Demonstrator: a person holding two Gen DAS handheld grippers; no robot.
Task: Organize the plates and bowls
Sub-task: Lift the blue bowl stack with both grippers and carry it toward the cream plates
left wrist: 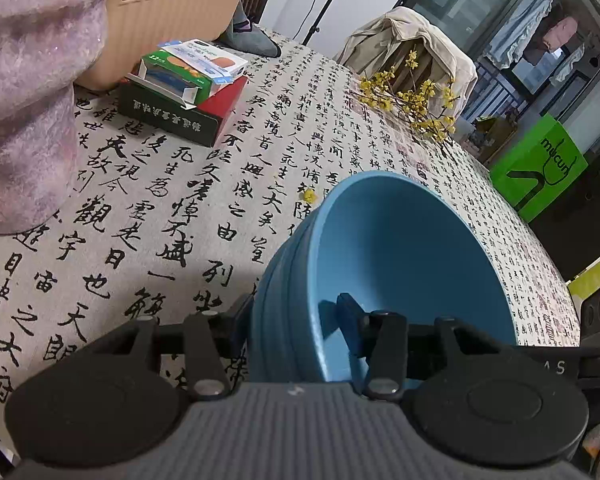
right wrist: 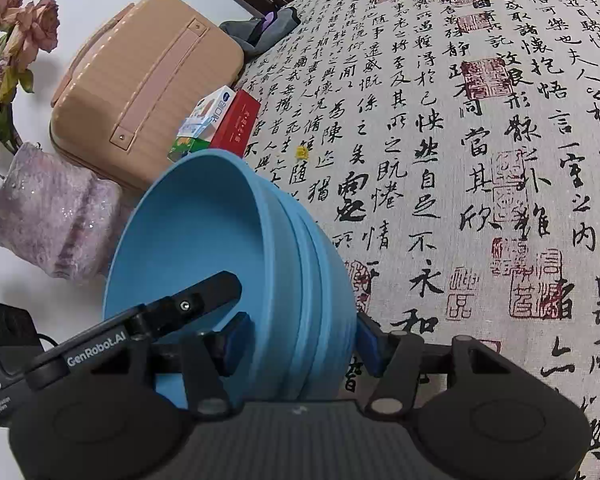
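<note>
A stack of several nested blue bowls [left wrist: 388,264] is held above the calligraphy tablecloth [left wrist: 160,216], tilted on its side. My left gripper [left wrist: 296,336] is shut on the stack's rim, one finger inside the top bowl, the other outside. In the right wrist view the same blue bowls [right wrist: 220,248] fill the lower left. My right gripper [right wrist: 300,344] is shut on the opposite rim, one pad inside and one outside. The left gripper's finger [right wrist: 188,308] shows inside the bowl there. No plates are in view.
A pink suitcase [right wrist: 140,80], a pink glittery vase [right wrist: 56,216] and stacked small boxes [left wrist: 188,84] stand at one table edge. Yellow flower sprigs [left wrist: 416,100] lie on the cloth, and a chair draped with a beige jacket [left wrist: 412,44] stands behind. A green bag [left wrist: 540,164] stands beyond the table.
</note>
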